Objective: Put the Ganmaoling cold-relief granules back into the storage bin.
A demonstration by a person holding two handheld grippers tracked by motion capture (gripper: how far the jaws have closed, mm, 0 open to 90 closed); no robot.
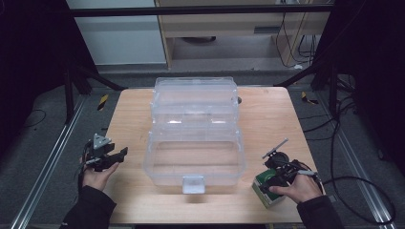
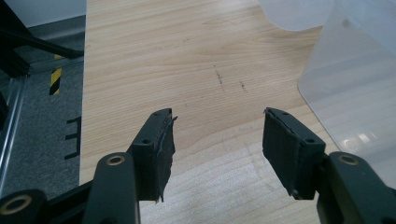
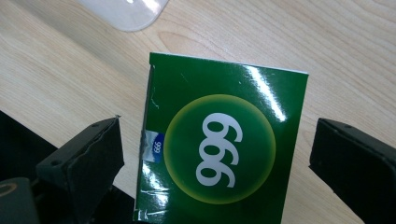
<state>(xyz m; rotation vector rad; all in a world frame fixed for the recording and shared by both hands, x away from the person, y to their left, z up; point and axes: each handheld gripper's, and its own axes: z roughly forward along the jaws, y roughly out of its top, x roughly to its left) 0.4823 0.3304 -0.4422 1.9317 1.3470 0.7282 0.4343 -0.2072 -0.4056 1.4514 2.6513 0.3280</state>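
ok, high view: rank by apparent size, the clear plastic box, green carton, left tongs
1. clear plastic box, by far the largest.
2. green carton and left tongs: similar in apparent size, the carton partly hidden by the right hand; not ranked.

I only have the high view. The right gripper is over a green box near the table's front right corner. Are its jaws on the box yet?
Observer: Not yet. In the right gripper view the right gripper is open, with gaps between the box and both jaws.
Operator: Anything printed on that box?
Observer: A yellow-green circle with white digits 999 on its top face.
Operator: And the left gripper, is it holding anything?
Observer: No. The left gripper is open above bare table, with the clear bin beside it.
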